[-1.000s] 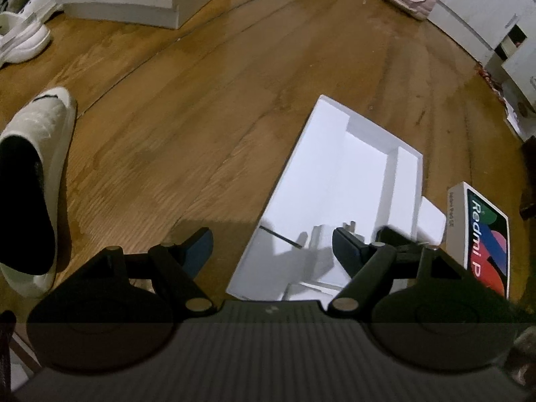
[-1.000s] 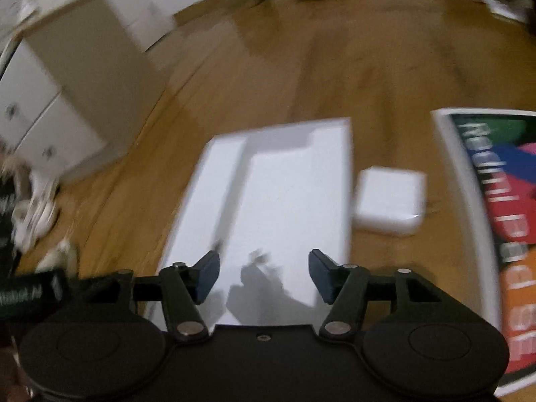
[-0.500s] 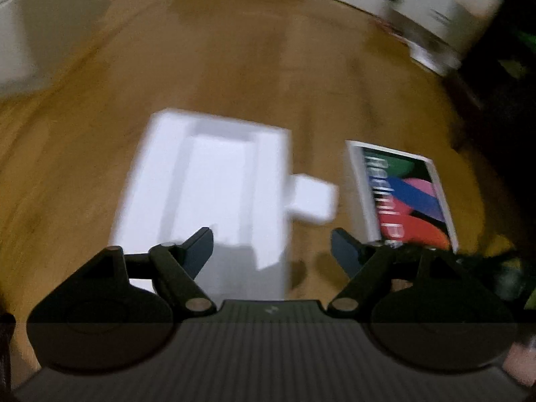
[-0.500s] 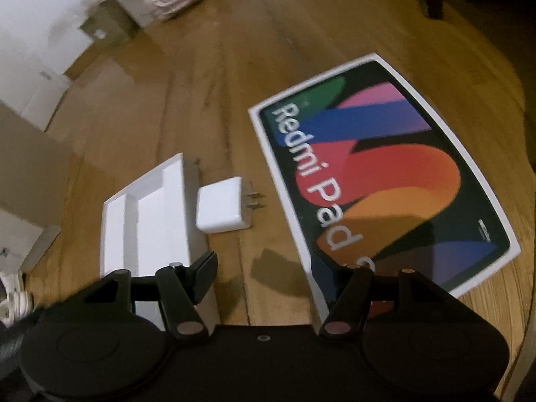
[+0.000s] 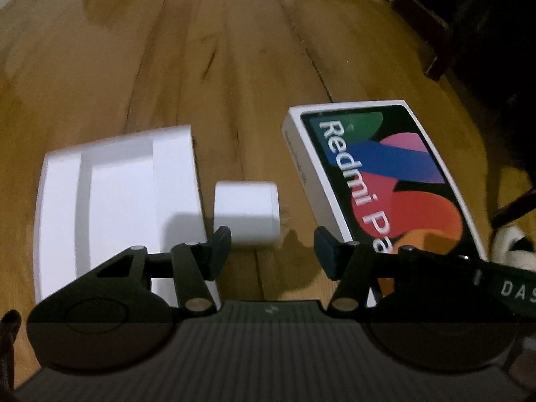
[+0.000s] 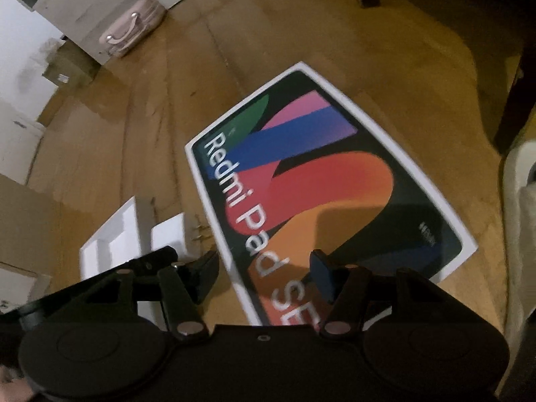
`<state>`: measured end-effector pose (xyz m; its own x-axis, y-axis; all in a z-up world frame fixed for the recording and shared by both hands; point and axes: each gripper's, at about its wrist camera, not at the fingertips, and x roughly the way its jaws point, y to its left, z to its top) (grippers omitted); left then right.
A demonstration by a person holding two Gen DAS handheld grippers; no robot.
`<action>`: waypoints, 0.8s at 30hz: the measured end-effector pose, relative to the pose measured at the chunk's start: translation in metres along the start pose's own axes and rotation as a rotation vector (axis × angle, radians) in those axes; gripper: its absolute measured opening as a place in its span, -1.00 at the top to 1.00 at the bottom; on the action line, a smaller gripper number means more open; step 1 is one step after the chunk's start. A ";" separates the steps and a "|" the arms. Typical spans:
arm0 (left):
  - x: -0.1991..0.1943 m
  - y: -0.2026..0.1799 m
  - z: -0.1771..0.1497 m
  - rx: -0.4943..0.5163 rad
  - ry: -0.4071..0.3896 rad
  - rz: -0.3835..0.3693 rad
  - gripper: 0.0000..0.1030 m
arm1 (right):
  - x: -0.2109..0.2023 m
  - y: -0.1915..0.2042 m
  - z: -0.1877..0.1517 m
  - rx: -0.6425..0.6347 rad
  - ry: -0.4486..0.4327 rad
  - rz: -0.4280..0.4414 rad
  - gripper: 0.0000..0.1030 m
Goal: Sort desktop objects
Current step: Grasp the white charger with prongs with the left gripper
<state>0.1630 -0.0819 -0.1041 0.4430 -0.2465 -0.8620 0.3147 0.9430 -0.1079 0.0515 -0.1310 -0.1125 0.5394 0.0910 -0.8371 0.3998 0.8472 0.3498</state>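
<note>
A white tray insert (image 5: 114, 201) lies on the wooden floor at the left. A white charger block (image 5: 246, 212) lies between it and a colourful Redmi Pad box (image 5: 385, 181). My left gripper (image 5: 273, 249) is open and empty, just short of the charger. In the right wrist view the Redmi Pad box (image 6: 318, 187) fills the middle, with the tray insert (image 6: 114, 244) and charger (image 6: 167, 238) at lower left. My right gripper (image 6: 264, 276) is open and empty over the box's near end.
A pink case (image 6: 134, 30) and white cabinets (image 6: 20, 33) stand at the far left. Dark furniture legs (image 5: 428, 30) stand at the far right. A white shoe (image 5: 512, 244) lies beside the box. The other gripper's arm (image 5: 495, 284) crosses at the right.
Both grippers have swung to the right. The left now faces the charger instead of the tray insert. The right has moved from the tray insert over to the Redmi Pad box.
</note>
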 end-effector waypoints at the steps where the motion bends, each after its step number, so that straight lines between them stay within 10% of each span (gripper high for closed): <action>1: 0.004 -0.002 0.002 0.014 0.007 0.004 -0.05 | 0.001 0.000 0.001 -0.005 -0.007 -0.009 -0.28; 22: 0.037 0.008 0.003 0.005 0.044 0.039 -0.03 | 0.004 -0.021 0.001 0.083 -0.009 0.019 -0.28; 24: 0.036 0.009 0.005 0.009 0.043 0.045 0.37 | 0.002 -0.021 0.001 0.086 -0.008 0.016 -0.28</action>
<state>0.1856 -0.0834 -0.1338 0.4207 -0.1939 -0.8863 0.3025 0.9510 -0.0644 0.0447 -0.1492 -0.1211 0.5523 0.1001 -0.8276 0.4530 0.7974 0.3987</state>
